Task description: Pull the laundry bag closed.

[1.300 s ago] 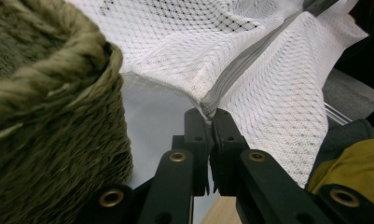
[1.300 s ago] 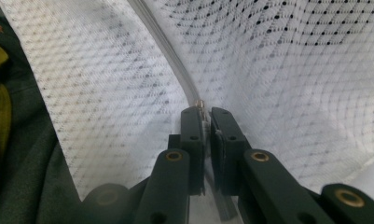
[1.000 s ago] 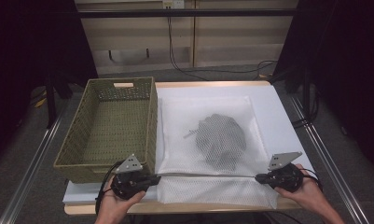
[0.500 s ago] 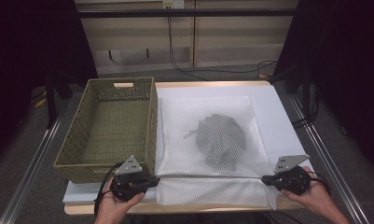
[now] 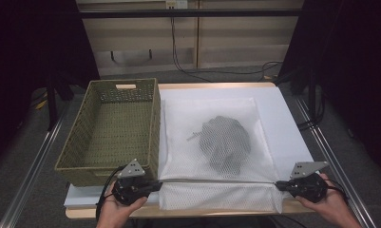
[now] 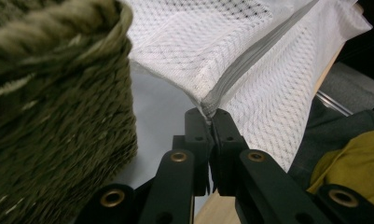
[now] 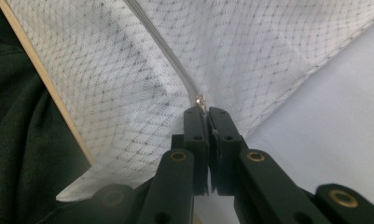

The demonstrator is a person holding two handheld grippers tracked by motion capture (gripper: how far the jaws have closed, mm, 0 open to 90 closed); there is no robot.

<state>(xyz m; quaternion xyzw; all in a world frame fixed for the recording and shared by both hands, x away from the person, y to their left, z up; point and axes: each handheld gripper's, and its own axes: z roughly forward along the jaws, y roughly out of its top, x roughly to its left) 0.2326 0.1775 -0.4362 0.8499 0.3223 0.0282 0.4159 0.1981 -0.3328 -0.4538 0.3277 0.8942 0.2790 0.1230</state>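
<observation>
A white mesh laundry bag (image 5: 212, 137) lies flat on the white table cover with a dark garment (image 5: 224, 141) inside. Its zipper (image 5: 216, 180) runs along the near side, pulled taut between both grippers. My left gripper (image 5: 156, 185) is shut on the zipper's left end (image 6: 208, 105), beside the basket's near right corner. My right gripper (image 5: 277, 184) is shut on the small metal zipper pull (image 7: 201, 100) at the bag's right end. In the right gripper view the zipper track (image 7: 161, 44) runs away from the jaws across the mesh.
An empty olive woven basket (image 5: 113, 129) stands on the table's left half, its wall (image 6: 49, 107) close to my left gripper. The table's wooden front edge (image 5: 197, 213) lies just under both hands. Bare white cover (image 5: 283, 123) lies right of the bag.
My right gripper has slid to the right along the zipper line, from short of the bag's right corner to past it. The left gripper has stayed in place.
</observation>
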